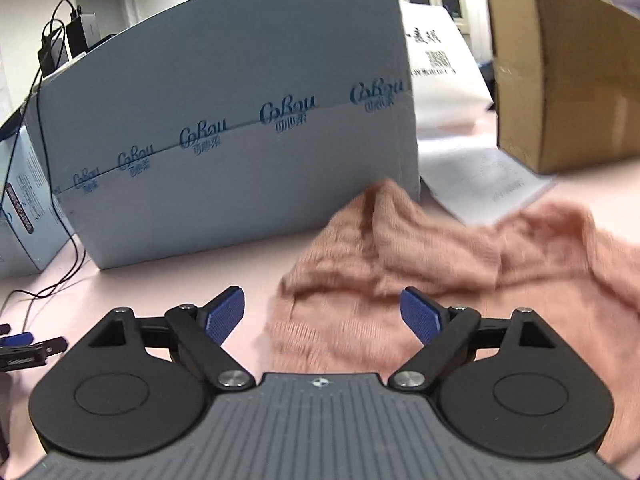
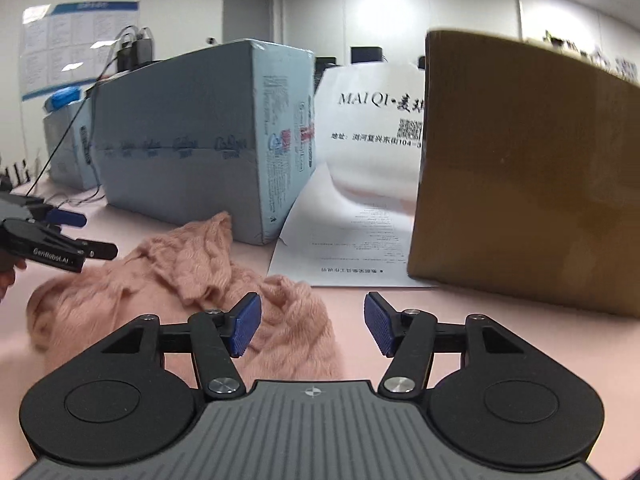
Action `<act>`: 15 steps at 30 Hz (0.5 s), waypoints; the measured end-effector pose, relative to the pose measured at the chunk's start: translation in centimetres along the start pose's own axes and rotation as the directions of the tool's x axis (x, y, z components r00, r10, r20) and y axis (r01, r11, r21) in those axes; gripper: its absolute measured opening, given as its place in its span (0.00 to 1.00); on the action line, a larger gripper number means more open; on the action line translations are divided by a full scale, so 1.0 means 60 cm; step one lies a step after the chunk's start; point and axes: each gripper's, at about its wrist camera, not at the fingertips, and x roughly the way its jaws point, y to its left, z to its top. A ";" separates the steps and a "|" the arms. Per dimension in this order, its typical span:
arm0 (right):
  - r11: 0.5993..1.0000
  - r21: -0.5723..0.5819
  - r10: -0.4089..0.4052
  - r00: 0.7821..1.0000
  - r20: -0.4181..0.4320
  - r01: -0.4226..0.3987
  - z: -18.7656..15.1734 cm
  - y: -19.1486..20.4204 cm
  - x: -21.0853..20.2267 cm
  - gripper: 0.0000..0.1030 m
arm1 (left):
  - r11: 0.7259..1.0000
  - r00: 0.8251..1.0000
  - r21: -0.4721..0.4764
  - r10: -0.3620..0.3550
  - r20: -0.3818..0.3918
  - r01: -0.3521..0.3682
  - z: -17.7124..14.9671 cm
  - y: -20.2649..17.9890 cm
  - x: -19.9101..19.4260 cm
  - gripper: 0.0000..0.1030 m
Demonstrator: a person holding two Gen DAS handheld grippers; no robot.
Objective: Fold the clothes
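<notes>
Left wrist view: both grippers spread over a crumpled pink fuzzy sweater, nothing held.

Left gripper gapes wide, right gripper about half open, each empty (likely lining up to pinch fabric). Sweater lies at 12 to 3 o'clock on the pink table, blue carton and brown cardboard box behind, in an office.

sweater motion-blurred | brown box cut off right

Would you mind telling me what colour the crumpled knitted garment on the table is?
The garment is a salmon pink, seen best in the right wrist view.
</notes>
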 end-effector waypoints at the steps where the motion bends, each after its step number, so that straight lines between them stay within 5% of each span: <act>1: 1.000 -0.009 -0.002 1.000 -0.022 0.001 -0.007 0.007 -0.008 0.53 | 1.000 1.000 0.010 0.003 -0.015 -0.002 -0.009 -0.003 0.005 0.82; 5: 0.996 -0.080 0.021 0.993 -0.118 -0.031 -0.042 0.052 -0.031 0.53 | 0.998 0.997 0.056 0.036 -0.075 -0.032 -0.040 -0.026 0.038 0.82; 8: 0.990 -0.131 0.031 0.989 -0.148 -0.051 -0.060 0.088 -0.050 0.53 | 0.996 0.997 0.062 0.064 -0.051 -0.061 -0.052 -0.030 0.038 0.82; 15: 0.960 -0.235 0.101 0.969 -0.225 -0.155 -0.097 0.160 -0.094 0.55 | 0.999 0.999 -0.040 0.020 -0.051 -0.022 -0.065 -0.004 0.039 0.83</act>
